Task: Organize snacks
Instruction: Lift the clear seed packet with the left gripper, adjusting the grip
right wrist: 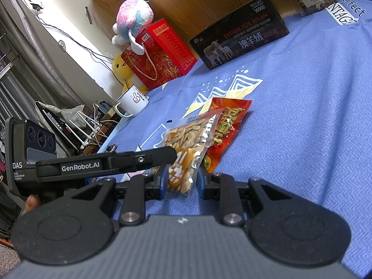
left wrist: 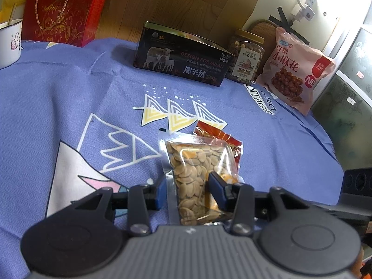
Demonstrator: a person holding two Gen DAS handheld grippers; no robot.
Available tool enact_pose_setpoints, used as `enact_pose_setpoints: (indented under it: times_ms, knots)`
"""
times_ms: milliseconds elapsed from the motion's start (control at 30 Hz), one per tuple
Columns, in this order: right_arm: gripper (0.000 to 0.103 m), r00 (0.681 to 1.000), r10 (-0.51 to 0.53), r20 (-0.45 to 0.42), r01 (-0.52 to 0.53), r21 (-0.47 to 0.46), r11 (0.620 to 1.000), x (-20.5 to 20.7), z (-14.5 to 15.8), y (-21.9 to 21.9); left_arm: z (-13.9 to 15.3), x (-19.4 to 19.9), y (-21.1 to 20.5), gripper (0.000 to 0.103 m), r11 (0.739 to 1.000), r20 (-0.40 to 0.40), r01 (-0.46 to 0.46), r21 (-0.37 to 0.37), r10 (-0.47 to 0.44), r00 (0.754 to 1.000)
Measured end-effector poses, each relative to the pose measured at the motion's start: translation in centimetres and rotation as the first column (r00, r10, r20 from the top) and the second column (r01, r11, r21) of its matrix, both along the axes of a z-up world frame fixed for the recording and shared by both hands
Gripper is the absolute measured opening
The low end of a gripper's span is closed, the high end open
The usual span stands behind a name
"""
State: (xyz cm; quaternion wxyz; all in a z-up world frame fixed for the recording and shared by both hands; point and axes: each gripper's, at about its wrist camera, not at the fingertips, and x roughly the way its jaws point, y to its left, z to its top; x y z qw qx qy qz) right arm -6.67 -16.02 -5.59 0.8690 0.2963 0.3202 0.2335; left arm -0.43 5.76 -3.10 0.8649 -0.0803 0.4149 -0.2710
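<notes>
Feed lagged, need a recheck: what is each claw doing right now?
Left claw: closed on the clear plastic packet of pale seeds.
Right claw: closed on the same seed packet, at another edge.

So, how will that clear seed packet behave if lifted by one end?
The seed packet is thin film around loose seeds, so it will probably sag and shift. Its glossy plastic may slip. It looks light; the red packet beneath might get dragged.

Blue patterned cloth [left wrist: 69, 97] under snack packets [left wrist: 197, 169].
</notes>
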Motion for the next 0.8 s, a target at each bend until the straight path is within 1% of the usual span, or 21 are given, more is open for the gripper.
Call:
enact_pose_setpoints:
  times_ms: [333,567,667,800]
  knots:
    - [0.028,1.000,0.001,0.000,-0.001,-0.001,1.000,0.0,0.0,0.0,0.0,-0.1,-0.1,0.040,1.000,0.000,-0.002,-0.001,0.002,1.000]
    - [0.028,1.000,0.003,0.001,-0.003,-0.001,1.000,0.0,0.0,-0.1,-0.1,0.4,0.8,0.041,0.999,-0.015,0.027,-0.036,-0.027,1.000]
    - [0.028,1.000,0.003,0.000,-0.003,0.000,1.000,0.0,0.0,-0.1,-0.1,0.5,1.2,0.044,0.998,-0.028,0.042,-0.049,-0.043,0.999]
    - [0.028,1.000,0.001,0.000,-0.001,0.000,1.000,0.1,-0.1,-0.1,-0.2,0.4,1.5,0.044,0.997,-0.038,0.043,-0.062,-0.046,0.998]
